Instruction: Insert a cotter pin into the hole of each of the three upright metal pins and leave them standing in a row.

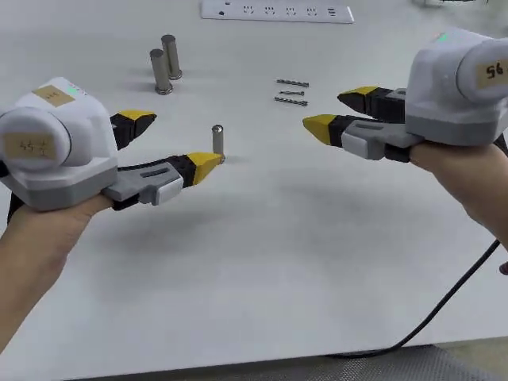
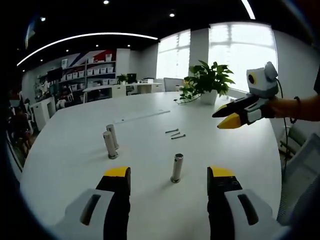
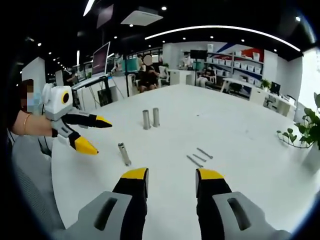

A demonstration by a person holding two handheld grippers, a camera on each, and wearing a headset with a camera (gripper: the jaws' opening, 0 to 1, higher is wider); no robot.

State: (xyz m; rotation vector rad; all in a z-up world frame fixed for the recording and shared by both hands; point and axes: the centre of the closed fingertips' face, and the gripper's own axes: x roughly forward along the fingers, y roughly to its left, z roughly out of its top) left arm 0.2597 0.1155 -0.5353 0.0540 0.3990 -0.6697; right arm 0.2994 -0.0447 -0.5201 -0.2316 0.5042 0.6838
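Observation:
Three upright metal pins stand on the white table: one lone pin [image 1: 217, 140] [image 2: 176, 167] [image 3: 123, 153] near the middle, and two pins [image 1: 166, 63] [image 2: 110, 141] [image 3: 150, 118] close together farther back on the left. Three thin cotter pins [image 1: 292, 92] [image 2: 175, 133] [image 3: 199, 156] lie flat behind the middle. My left gripper [image 1: 179, 141] [image 2: 170, 176] is open and empty, its jaws either side of the lone pin without touching it. My right gripper [image 1: 340, 111] [image 3: 171, 178] is open and empty, hovering just right of the cotter pins.
A white power strip [image 1: 276, 11] lies along the far edge of the table [image 1: 262, 270]. A black cable [image 1: 444, 298] runs off the front right edge. A potted plant [image 2: 207, 82] stands at the table's far end.

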